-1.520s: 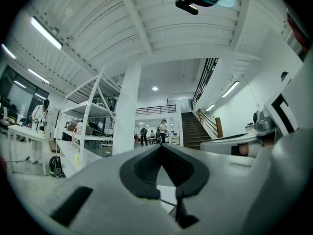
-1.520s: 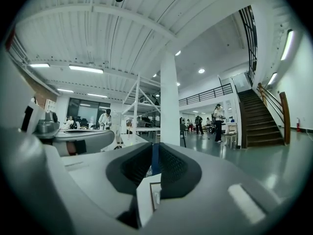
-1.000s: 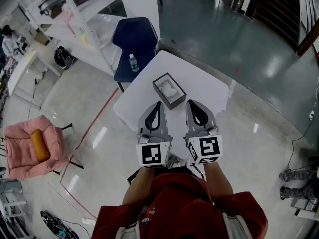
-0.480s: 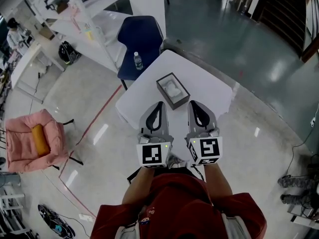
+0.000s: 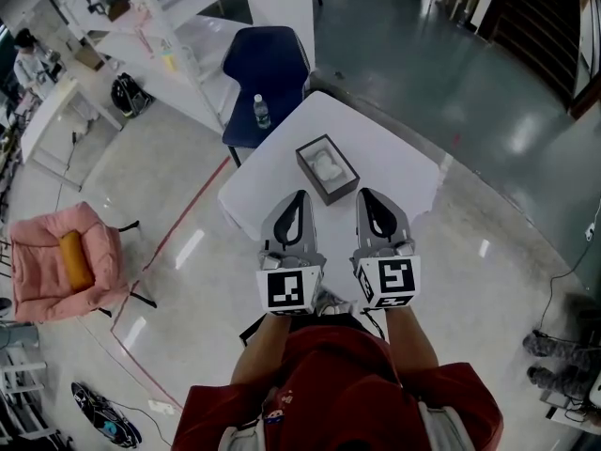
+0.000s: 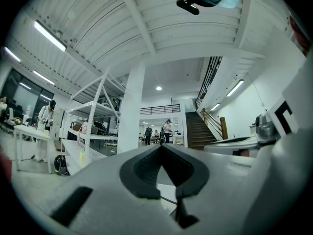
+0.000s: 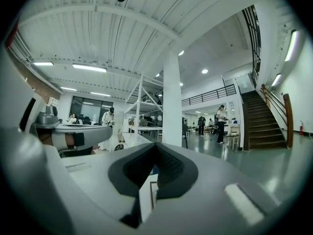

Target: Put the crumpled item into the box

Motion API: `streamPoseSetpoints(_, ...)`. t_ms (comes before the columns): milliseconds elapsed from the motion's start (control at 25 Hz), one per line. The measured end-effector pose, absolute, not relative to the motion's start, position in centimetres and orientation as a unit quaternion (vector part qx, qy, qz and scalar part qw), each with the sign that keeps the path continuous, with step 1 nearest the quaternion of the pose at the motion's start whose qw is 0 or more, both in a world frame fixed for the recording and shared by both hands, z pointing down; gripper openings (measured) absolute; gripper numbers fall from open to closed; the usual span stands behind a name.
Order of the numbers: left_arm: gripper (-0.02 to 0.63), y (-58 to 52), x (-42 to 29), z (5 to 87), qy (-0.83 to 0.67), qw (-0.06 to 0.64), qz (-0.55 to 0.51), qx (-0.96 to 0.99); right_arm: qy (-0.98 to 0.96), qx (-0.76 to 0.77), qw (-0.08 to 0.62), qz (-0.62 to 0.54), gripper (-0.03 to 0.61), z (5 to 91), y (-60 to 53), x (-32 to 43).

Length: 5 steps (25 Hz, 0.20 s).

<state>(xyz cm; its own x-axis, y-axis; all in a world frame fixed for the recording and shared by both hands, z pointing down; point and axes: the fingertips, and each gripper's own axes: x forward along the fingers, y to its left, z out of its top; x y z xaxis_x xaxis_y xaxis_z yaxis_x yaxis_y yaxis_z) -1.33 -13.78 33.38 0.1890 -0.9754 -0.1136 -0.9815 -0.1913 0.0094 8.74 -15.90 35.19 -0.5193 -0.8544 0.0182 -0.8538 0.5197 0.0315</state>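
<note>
Judging by how things lay, the placing itself looked done, so the step in hand was most likely a clean finish. The sensible way to do it would be to hold both grippers clear of the box's rim, so nothing nudged the box or dragged the item out. If the item needed seating deeper, a light press from straight above with closed tips would serve better than a fresh grasp. The left gripper (image 5: 299,195) and the right gripper (image 5: 362,194) hung side by side close to the person's body, over the near edge of the table (image 5: 399,172). Both were short of the box (image 5: 313,178) and touched nothing. Each gripper's own view showed its jaws brought together at the tips, with only the moulded teardrop hollow behind them and nothing caught between, so both tongs were closed and empty. The item (image 5: 326,164) lay inside the box, a pale, crumpled white wad, soft-looking like tissue or thin paper, filling much of the interior. Whether it sat below the rim or level with it, the head view was too small to settle. The box was a small, dark-walled, open rectangle set askew near the middle of the white table. Such a wad would likely weigh next to nothing and spring back a little.
</note>
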Motion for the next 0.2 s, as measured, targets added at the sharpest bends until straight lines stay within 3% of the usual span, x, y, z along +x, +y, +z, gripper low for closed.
streamPoseSetpoints(200, 0.003, -13.77, -1.19, 32.8, 0.635, 0.036, 0.065, -0.769, -0.872, 0.49, 0.017, -0.008, 0.002, 35.36, -16.07, 8.74)
